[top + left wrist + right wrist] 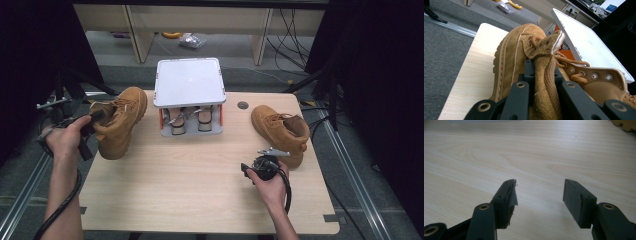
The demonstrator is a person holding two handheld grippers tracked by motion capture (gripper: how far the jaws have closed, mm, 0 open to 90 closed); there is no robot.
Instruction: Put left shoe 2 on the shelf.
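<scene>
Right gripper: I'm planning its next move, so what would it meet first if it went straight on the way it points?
Probably bare tabletop: the open right gripper holds nothing, though depth is unclear.

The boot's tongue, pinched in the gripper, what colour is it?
Tan-brown, with a pale fuzzy edge on the boot's tongue; the left gripper view shows it best.

My left gripper point(543, 75) has two matte black jaws, flat-sided bars each set with a brass-ringed rivet hole near its base. My right gripper point(539, 195) is built the same, with blocky black pads point(577, 202) screwed to the tips; the grey facing on one pad is frayed and peeling. A thick black cable trails back from each gripper past my bare forearms; I wear no sleeves.
</scene>
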